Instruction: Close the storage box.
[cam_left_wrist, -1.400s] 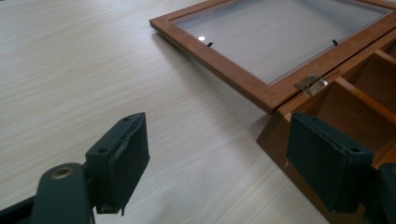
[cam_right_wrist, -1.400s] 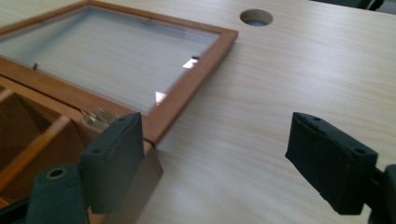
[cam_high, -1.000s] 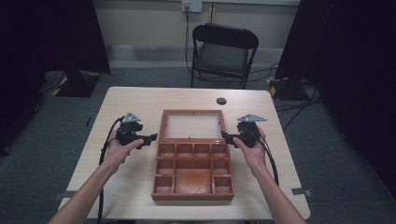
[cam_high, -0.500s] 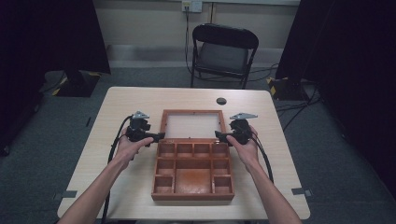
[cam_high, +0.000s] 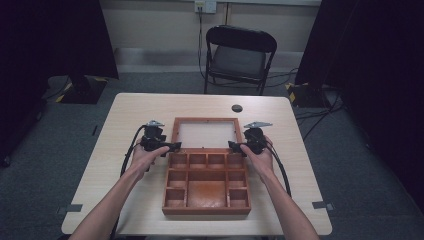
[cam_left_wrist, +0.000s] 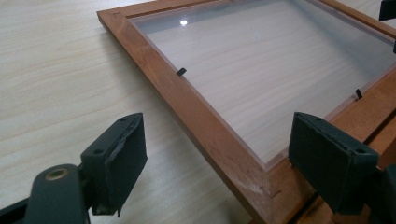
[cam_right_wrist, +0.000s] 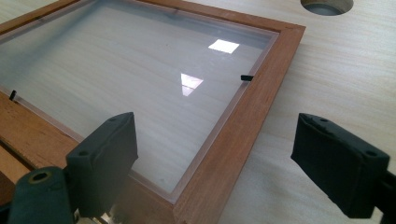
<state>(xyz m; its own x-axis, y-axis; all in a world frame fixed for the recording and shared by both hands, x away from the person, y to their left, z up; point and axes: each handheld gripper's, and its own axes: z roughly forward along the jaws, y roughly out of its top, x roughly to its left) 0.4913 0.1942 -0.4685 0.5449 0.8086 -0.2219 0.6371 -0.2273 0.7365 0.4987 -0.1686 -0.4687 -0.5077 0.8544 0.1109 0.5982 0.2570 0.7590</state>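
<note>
Astride the unlabelled box lid's side rails, left gripper and right gripper both spread.

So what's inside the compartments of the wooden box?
In the high view the wooden box has bare compartments, as far as can be told. Its open lid lies flat on the table, whose grain shows through the clear pane. Compartment corners near the front wall stay hidden.

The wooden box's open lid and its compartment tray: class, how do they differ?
The brown wooden-framed lid with a clear pane lies flat at the table's far side, one undivided window; the brown wooden compartment tray lies nearer the person, split into many cells. Light glints off the lid; the tray is matt. They share the reddish wood and the width.
</note>
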